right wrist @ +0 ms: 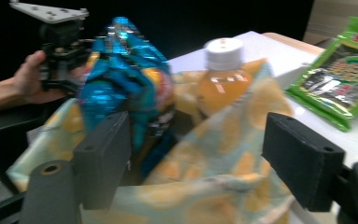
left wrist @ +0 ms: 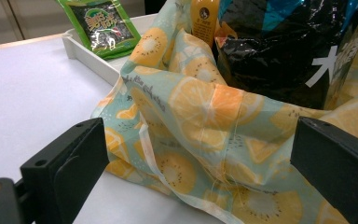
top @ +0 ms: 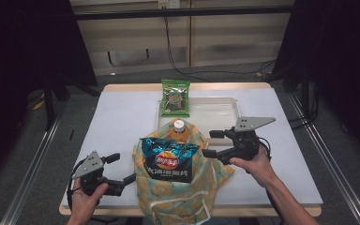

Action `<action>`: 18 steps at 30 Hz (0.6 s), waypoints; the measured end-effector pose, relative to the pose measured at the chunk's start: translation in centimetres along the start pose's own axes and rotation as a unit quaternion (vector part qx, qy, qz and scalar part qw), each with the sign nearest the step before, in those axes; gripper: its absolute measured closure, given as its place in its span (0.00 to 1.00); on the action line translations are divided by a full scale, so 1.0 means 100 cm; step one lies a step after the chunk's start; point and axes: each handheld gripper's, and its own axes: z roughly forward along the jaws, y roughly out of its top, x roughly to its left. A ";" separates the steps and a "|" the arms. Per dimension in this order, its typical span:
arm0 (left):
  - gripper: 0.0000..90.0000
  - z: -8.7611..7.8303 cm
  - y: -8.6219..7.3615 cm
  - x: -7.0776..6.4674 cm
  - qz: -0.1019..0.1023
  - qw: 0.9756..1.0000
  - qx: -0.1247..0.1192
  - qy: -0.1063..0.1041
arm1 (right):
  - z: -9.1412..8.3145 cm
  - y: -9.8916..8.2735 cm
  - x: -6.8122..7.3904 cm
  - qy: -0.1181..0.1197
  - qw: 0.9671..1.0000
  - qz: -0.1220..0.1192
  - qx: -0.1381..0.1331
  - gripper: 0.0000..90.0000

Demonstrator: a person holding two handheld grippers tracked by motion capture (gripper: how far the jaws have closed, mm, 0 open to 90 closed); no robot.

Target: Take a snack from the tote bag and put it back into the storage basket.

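1. high view: my right claw (top: 210, 143) sits at the right edge of the bag (top: 168, 187), jaws wide and nothing between them, tips pointing left at the cloth. my left claw (top: 124, 168) is at the bag's lower left edge, one jaw tip just beside the cloth; from here i can't tell whether it touches. the bag stands at the near middle of the table (top: 122, 117), mouth open. a chip packet (top: 169, 158) stands upright in it, and behind that a bottle (top: 180, 129) with a white cap pokes out. a white tray (top: 215, 110) lies beyond the bag, and a green pack (top: 176, 97) rests on the tray's left end.

2. left gripper view: my left claw (left wrist: 200, 163) is wide open, its jaws set either side of the bag's (left wrist: 205, 121) fruit-print cloth; the pads don't press on it. the chip packet (left wrist: 279, 51) fills the bag's top, the bottle (left wrist: 203, 21) just left of it. the green pack (left wrist: 100, 25) leans on the tray (left wrist: 86, 56) rim at upper left.

3. right gripper view: my right claw (right wrist: 196, 158) is wide, jaws clear of the bag (right wrist: 214, 154) that lies beyond them, holding nothing. the picture is blurred. the chip packet (right wrist: 121, 79) and bottle (right wrist: 223, 74) rise from the bag, the green pack (right wrist: 345, 70) at right, and the left claw (right wrist: 58, 44) in a hand at far left.
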 end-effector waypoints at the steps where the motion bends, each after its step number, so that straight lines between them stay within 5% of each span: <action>1: 0.04 -0.001 0.000 0.000 0.004 1.000 0.003 0.004 | 0.001 0.000 0.003 0.004 1.000 -0.003 0.003 0.24; 18: 0.04 -0.002 -0.001 0.003 0.002 1.000 0.001 0.011 | 0.047 0.001 0.026 0.058 0.998 -0.004 0.022 0.20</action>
